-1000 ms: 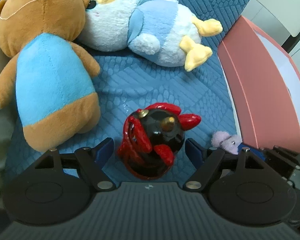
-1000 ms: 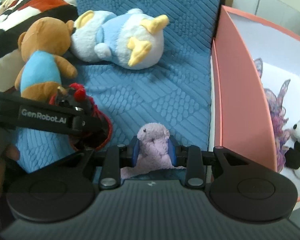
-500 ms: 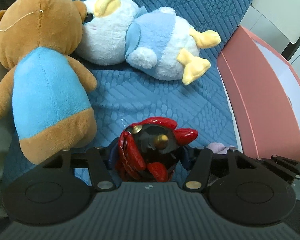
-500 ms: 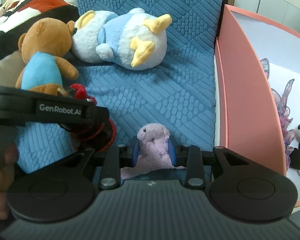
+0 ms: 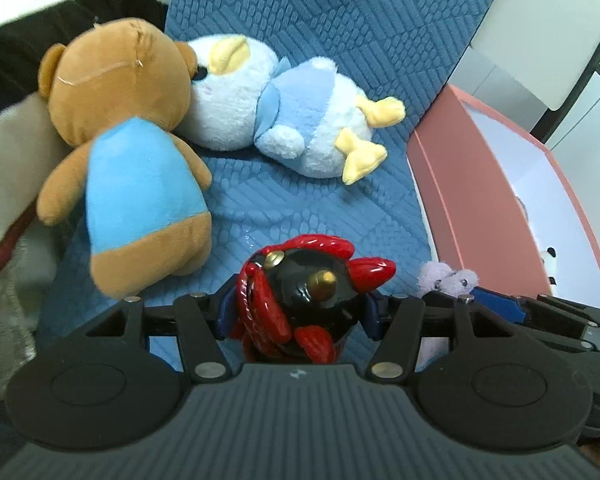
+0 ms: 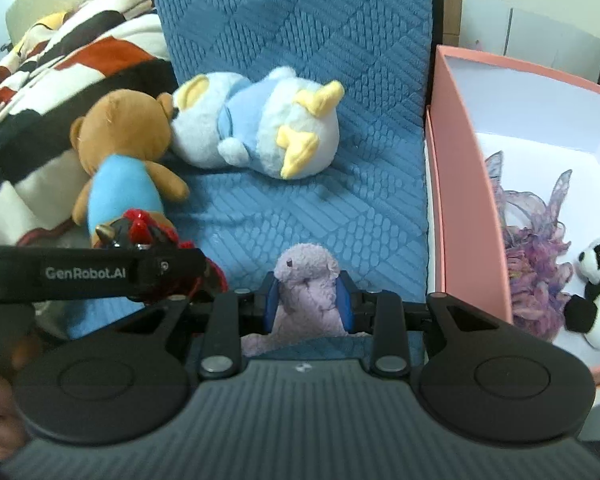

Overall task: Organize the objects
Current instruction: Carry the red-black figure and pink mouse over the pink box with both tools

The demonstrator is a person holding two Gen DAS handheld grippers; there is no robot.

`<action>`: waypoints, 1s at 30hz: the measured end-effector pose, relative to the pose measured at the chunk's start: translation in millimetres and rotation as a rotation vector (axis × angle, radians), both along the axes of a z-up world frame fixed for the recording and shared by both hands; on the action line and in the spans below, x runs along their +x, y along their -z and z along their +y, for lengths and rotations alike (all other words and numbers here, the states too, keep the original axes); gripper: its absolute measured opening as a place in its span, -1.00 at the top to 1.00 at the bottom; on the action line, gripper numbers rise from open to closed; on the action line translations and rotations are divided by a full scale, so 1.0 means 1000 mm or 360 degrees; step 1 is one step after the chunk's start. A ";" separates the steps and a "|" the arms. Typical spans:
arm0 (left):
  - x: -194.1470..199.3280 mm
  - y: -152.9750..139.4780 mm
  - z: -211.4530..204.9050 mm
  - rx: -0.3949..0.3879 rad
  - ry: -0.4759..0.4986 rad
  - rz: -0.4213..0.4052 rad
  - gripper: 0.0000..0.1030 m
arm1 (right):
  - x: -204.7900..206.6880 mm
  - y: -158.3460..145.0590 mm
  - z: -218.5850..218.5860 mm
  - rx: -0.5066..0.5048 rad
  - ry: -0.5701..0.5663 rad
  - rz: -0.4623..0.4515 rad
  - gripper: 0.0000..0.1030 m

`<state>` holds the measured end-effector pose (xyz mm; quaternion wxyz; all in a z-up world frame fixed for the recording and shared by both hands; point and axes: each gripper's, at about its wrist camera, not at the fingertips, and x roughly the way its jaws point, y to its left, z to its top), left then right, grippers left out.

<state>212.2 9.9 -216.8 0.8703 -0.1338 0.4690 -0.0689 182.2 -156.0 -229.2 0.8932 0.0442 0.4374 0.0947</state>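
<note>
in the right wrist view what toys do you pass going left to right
brown teddy bear → white and blue penguin plush → lilac plush held in the right gripper → purple frilly toy → panda plush

Glossy black-and-red figurine (image 5: pixel 304 296) with gold studs, pinched upright just off the brown teddy bear's (image 5: pixel 128 184) feet. Small lilac plush (image 6: pixel 306 280), squeezed too, further out from the teddy bear. White-and-blue penguin plush (image 5: pixel 288 120) flopped sideways, face touching the teddy bear's head. Teddy bear itself lying belly-down.
</note>
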 end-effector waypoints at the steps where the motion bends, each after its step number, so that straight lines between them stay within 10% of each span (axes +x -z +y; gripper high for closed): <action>1: -0.003 -0.004 0.000 -0.0003 -0.0003 -0.0005 -0.24 | -0.004 -0.003 0.000 0.0010 0.0002 0.0001 0.35; 30: -0.031 -0.132 -0.080 -0.0177 -0.0024 -0.0043 -0.24 | -0.041 -0.129 -0.073 0.0150 0.0076 -0.0113 0.35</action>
